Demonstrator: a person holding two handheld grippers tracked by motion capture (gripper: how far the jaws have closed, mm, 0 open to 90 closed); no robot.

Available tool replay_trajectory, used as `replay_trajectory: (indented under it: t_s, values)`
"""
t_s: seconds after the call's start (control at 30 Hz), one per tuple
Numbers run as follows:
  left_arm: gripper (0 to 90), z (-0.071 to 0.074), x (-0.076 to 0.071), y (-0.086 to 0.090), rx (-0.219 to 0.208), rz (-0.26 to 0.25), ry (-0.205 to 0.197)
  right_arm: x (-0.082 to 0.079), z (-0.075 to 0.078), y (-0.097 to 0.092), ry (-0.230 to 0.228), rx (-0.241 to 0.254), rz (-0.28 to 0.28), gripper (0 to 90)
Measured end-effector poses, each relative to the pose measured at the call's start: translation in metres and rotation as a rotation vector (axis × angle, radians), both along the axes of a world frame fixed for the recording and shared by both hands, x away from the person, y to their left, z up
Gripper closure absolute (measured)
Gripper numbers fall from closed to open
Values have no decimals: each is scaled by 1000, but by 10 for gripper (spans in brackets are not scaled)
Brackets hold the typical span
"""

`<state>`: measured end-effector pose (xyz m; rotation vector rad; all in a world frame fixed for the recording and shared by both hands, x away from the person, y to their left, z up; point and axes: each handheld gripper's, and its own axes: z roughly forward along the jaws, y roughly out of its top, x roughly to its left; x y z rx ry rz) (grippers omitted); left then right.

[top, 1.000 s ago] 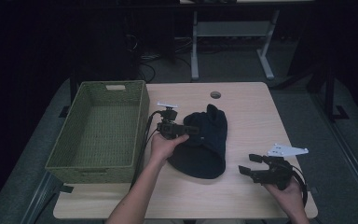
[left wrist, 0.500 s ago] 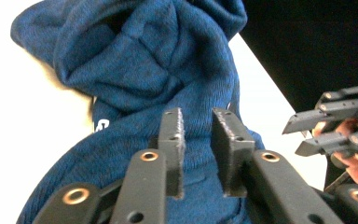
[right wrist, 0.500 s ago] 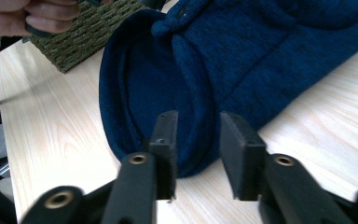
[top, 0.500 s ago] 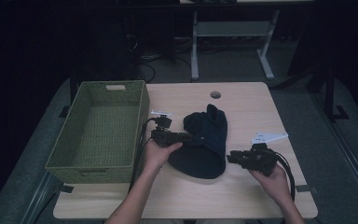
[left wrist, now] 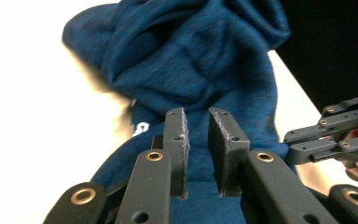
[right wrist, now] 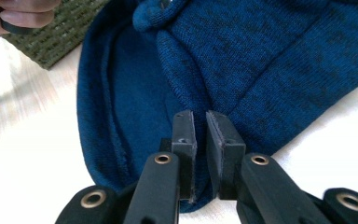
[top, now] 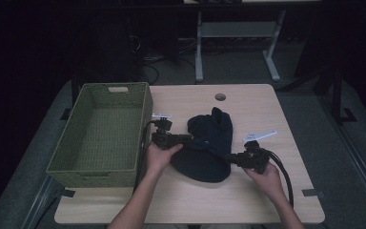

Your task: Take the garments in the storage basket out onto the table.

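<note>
Grip step on the blue knit hat (top: 208,148), mid-table beside the green basket (top: 100,131). L gripper (left wrist: 197,140) & R gripper (right wrist: 200,135) jaws just closed, each pinching a hat edge. Next I'd lift both evenly, w/o letting fabric slip, toward basket.

The blue knit hat (right wrist: 261,60) is seen as soft, matt cloth — finely ribbed. The basket (top: 100,138) is woven of coarse green fibre. The bench (top: 248,102) is topped in smooth pale wood. Matt black plastic — with brass-coloured rivets — forms the left gripper (left wrist: 198,116).
</note>
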<state>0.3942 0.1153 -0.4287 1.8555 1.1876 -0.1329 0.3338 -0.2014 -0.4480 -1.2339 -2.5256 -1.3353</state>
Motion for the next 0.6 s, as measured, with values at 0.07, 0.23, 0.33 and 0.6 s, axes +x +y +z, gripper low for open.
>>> replay_trajectory:
  t_s: [0.07,0.23,0.33,0.6]
  values:
    - [772,-4,0,0,10,6,12,3,-5,1,11,-18,11,812]
    - [790,-11,-2,0,37,15,40,6,-11,3,41,-41,19,812]
    - [795,-13,-6,1,58,16,51,6,-12,2,47,-48,26,812]
    - [802,-18,-14,3,77,29,66,5,-11,0,58,-69,42,812]
